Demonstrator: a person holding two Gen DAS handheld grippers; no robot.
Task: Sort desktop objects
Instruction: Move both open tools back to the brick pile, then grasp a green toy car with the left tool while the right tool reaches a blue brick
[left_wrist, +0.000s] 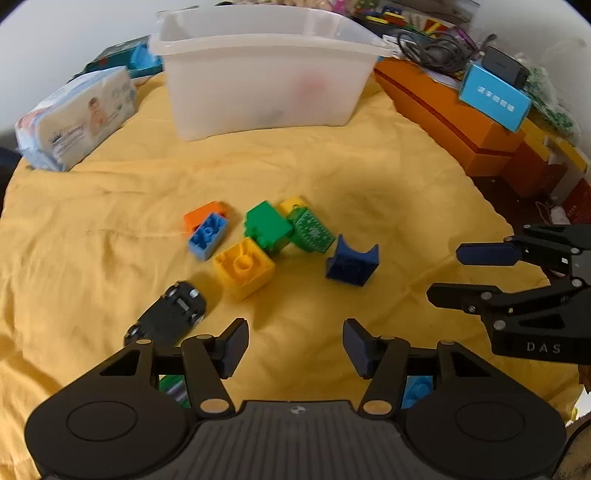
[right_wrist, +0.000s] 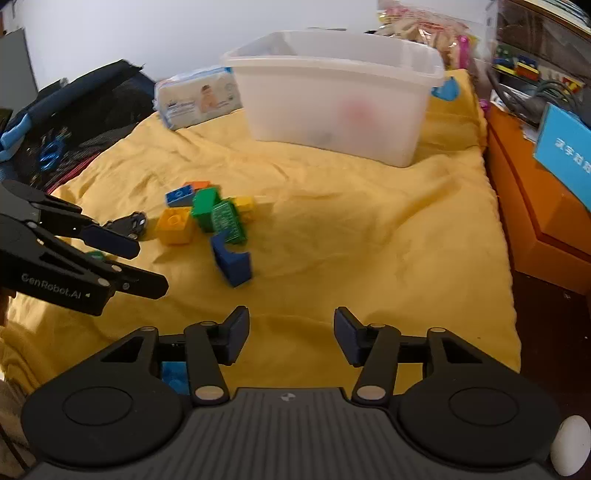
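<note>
A cluster of toy bricks lies mid-cloth: an orange one (left_wrist: 197, 216), a light blue one (left_wrist: 208, 236), a big yellow one (left_wrist: 245, 271), a green one (left_wrist: 266, 227), a patterned dark green one (left_wrist: 312, 230) and a dark blue arch piece (left_wrist: 352, 264) (right_wrist: 232, 262). A black toy car (left_wrist: 170, 317) lies on its back just left of my left gripper (left_wrist: 295, 343) (right_wrist: 151, 267), which is open and empty short of the yellow brick. My right gripper (right_wrist: 290, 332) (left_wrist: 443, 275) is open and empty, to the right of the arch piece. Behind stands a translucent bin (left_wrist: 266, 74) (right_wrist: 332, 92).
A yellow cloth (left_wrist: 369, 177) covers the surface. A wipes pack (left_wrist: 77, 118) lies at the back left, a dark bag (right_wrist: 74, 122) beyond it. Orange boxes (left_wrist: 443, 107) with a blue carton (left_wrist: 495, 98) and cables line the right edge. Bare cloth lies right of the bricks.
</note>
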